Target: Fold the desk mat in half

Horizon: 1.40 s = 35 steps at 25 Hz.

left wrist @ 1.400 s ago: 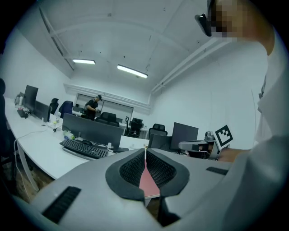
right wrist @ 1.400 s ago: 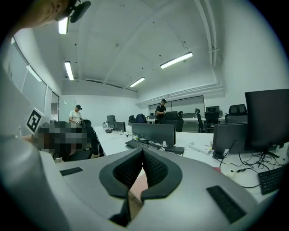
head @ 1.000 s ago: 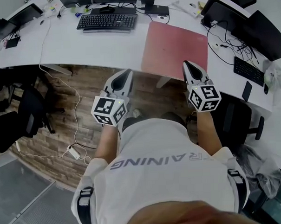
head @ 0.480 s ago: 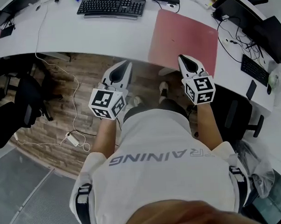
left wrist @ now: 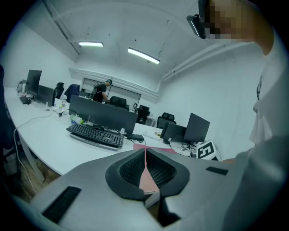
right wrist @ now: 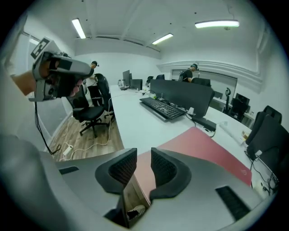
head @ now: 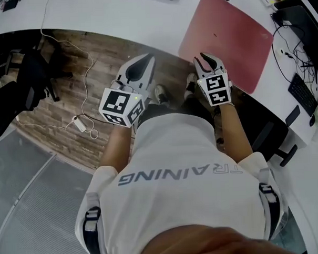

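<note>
Two claws are held out ahead of the person's white T-shirt [head: 171,165]. Its grey print reads "TRAINING", upside down in the head view. Each claw carries a cube of black-and-white square markers, which are patterns and not words.

The left claw [head: 145,60], centre-left in the head view, has its jaws closed tip to tip with nothing between them. It hangs over the wooden floor [head: 93,63], short of the table. I judge that it is waiting while the other claw leads.

The right claw [head: 208,58], just right of centre, has its jaws partly apart, having just been opening. It is tipped down at the near edge of the red desk mat [head: 231,34]. In the right gripper view that edge lines up with the gap, but the pads do not press on it, so nothing is gripped. The pose fits a reach for the near edge, to lift it and carry it over to the far one.

The mat lies flat and unfolded at the upper right of the head view, on the white table [head: 117,20]. Its near edge is at or close to the table's front. A small mark near one far corner of the mat is too small to read.

Beyond the mat, upper centre in the right gripper view, are a black keyboard [right wrist: 163,108] and a dark monitor [right wrist: 185,97]. No brand is legible on either.
</note>
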Tool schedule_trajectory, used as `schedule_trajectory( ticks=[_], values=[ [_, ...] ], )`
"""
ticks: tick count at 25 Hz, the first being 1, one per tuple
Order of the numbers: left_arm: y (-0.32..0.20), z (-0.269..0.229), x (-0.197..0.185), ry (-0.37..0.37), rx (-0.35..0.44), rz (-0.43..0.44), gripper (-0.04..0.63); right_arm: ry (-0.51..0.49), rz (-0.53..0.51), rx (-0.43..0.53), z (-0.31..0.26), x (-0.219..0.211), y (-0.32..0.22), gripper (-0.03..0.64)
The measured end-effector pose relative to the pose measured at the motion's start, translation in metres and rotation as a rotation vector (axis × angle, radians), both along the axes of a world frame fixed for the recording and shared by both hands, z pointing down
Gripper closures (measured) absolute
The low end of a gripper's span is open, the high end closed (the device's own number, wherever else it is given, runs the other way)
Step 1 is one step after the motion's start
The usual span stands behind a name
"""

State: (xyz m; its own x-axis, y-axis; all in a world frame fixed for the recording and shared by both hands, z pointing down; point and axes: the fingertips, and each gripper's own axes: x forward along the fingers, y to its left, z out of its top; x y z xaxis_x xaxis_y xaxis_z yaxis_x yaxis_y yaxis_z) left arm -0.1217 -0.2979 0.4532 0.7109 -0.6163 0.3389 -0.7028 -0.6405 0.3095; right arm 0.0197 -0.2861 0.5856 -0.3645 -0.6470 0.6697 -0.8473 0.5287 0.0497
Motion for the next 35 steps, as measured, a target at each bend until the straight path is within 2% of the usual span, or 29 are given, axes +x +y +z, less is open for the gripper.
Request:
schedule_trajectory(
  ticks=[3, 8, 11, 18, 21, 27, 35],
  values=[
    [-0.001, 0.01, -0.001, -0.023, -0.024, -0.024, 0.557, 0.05, -0.094, -0.051, 0.035, -0.019, -0.006, 0.498],
    [0.002, 0.024, -0.005, -0.05, -0.07, -0.072, 0.557, 0.202, -0.231, -0.091, 0.086, -0.039, -0.011, 0.462],
    [0.004, 0.033, -0.01, -0.05, -0.105, -0.107, 0.557, 0.279, -0.279, -0.101, 0.108, -0.041, -0.012, 0.46],
    [0.005, 0.048, -0.027, -0.063, -0.149, -0.196, 0.557, 0.381, -0.338, -0.07, 0.136, -0.049, -0.015, 0.448],
    [0.005, 0.047, -0.034, -0.062, -0.15, -0.218, 0.557, 0.377, -0.347, -0.089, 0.137, -0.049, -0.016, 0.462],
    [0.001, 0.042, -0.041, -0.056, -0.141, -0.233, 0.557, 0.299, -0.388, -0.162, 0.133, -0.05, -0.015, 0.472],
    [0.001, 0.04, -0.045, -0.06, -0.131, -0.222, 0.557, 0.25, -0.361, -0.156, 0.119, -0.051, -0.017, 0.548]
  ],
)
